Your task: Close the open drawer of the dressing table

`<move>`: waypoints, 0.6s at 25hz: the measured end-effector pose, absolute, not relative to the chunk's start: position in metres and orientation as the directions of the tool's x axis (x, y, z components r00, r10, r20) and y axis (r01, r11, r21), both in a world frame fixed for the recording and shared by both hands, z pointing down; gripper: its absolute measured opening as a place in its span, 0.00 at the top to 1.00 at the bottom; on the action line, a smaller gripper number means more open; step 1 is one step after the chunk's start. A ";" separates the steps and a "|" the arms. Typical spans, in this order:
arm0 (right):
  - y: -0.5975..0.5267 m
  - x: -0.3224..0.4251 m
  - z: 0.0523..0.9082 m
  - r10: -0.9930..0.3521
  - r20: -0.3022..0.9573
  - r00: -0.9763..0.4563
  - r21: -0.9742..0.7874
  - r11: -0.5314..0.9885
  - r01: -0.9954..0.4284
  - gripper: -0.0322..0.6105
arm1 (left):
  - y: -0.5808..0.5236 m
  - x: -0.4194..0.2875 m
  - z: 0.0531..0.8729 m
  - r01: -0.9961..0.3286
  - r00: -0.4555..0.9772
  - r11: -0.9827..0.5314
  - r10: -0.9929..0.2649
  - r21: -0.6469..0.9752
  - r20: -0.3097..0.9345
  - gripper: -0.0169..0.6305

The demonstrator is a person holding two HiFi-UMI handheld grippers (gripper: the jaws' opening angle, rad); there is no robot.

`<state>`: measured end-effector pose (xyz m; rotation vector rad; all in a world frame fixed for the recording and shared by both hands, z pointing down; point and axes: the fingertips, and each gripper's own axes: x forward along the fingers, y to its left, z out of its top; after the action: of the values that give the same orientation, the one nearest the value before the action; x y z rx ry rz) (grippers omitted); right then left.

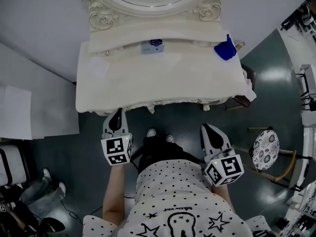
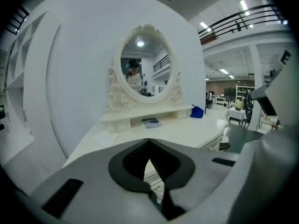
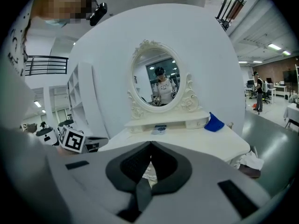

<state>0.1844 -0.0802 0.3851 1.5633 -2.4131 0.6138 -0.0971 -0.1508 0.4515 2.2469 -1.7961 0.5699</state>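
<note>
Head view: the dressing table (image 1: 148, 78) fills the upper middle of the frame. Its drawer front (image 1: 163, 102) is a carved strip along the near edge, and I cannot tell whether it stands open. Just below, my left tongs (image 1: 117, 113) and right tongs (image 1: 208, 130) are both pressed together, empty. A small blue object (image 1: 225, 50) sits at the table's upper right.

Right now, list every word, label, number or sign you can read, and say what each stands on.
Nothing reads clearly.
Shirt: small print line above a drawn face, too blurred to read.
Flat item on the dressing table: blue print, too small to read.
Marker cubes on the left gripper and right gripper: black-and-white square markers, no letters or digits.
</note>
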 end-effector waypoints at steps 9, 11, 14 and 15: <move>-0.076 0.201 0.366 -0.830 0.311 -0.462 -0.250 0.398 -0.883 0.94 | -0.120 -0.015 0.306 -0.933 0.353 -0.359 -0.925 -0.014 0.143 0.96; -0.075 0.201 0.361 -0.832 0.293 -0.471 -0.243 0.412 -0.878 0.94 | -0.110 0.000 0.295 -0.924 0.383 -0.382 -0.917 0.034 0.112 0.95; -0.074 0.203 0.355 -0.838 0.268 -0.475 -0.238 0.420 -0.876 0.94 | -0.095 0.021 0.288 -0.909 0.415 -0.411 -0.906 0.064 0.079 0.95; -0.073 0.205 0.353 -0.840 0.263 -0.475 -0.238 0.420 -0.876 0.94 | -0.091 0.027 0.289 -0.905 0.424 -0.419 -0.902 0.070 0.076 0.95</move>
<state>0.2049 -0.0732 0.3535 1.5513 -2.5587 0.5258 0.0272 -0.0909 0.2887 2.5652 -1.6339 0.0399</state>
